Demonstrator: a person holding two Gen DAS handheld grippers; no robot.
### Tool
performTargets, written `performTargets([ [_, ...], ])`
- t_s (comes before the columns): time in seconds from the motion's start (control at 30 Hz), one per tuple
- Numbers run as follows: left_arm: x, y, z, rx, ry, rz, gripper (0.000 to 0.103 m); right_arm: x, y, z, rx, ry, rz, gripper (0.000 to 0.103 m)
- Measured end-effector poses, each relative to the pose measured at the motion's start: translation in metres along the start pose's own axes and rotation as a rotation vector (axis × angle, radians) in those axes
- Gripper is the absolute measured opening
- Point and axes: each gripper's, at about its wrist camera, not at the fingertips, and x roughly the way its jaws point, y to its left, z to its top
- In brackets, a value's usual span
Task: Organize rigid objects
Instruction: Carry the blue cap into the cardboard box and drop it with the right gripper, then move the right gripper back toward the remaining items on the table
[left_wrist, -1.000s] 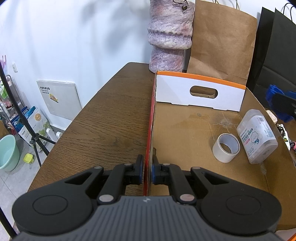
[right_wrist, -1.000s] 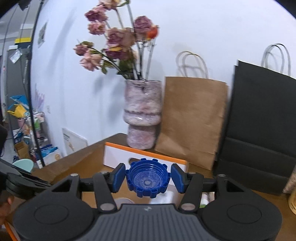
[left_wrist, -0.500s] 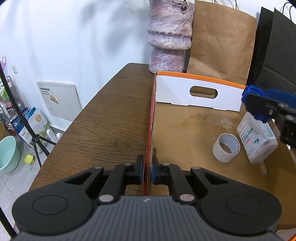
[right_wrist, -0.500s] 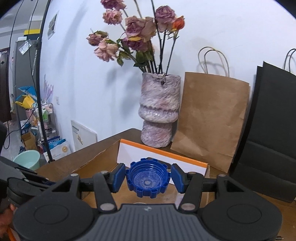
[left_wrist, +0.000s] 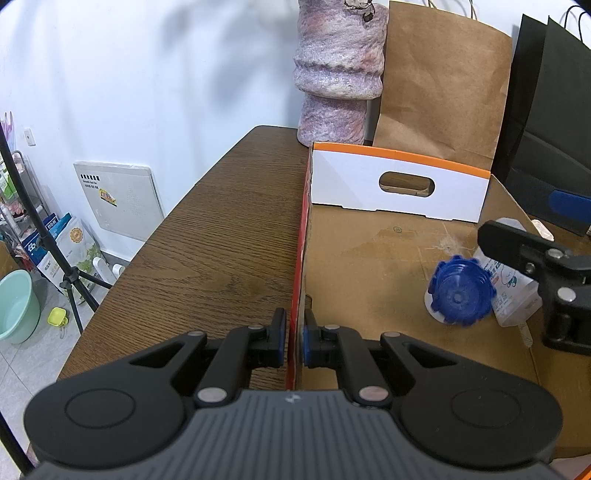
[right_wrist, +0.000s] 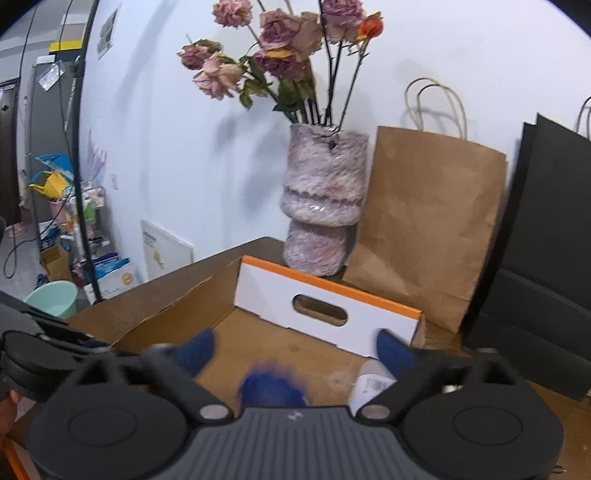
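A cardboard box (left_wrist: 369, 266) with a white, orange-edged end wall lies open on the wooden table. My left gripper (left_wrist: 294, 341) is shut on the box's left side wall (left_wrist: 297, 280). My right gripper (right_wrist: 295, 350) is open wide above the box; it also shows in the left wrist view (left_wrist: 532, 254). A blue ridged cap (left_wrist: 460, 295) is loose in the air over the box floor, blurred in the right wrist view (right_wrist: 273, 386). It hides the white tape roll. A clear plastic container (left_wrist: 513, 291) lies in the box behind it.
A fuzzy purple vase (right_wrist: 323, 206) with dried roses, a brown paper bag (right_wrist: 424, 229) and a black bag (right_wrist: 546, 251) stand behind the box. Bare table (left_wrist: 229, 236) lies left of the box. A tripod (left_wrist: 44, 236) and a green basin (left_wrist: 16, 306) stand on the floor.
My right gripper moved over the box and opened. The blue cap left its fingers and drops toward the box floor. The left gripper has not moved.
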Motion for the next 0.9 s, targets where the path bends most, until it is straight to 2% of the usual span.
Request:
performTargets([
  [0.1,-0.0006,-0.0004,0.0000,0.000,-0.002,0.000,0.010,0.0003,-0.0015,-0.0003,0.000,0.006,-0.014,0.103],
  [0.9,-0.0006,-0.0002,-0.0007,-0.001,-0.002,0.001,0.010,0.0008,-0.0053,-0.0005,0.006,0.019,-0.035,0.103],
])
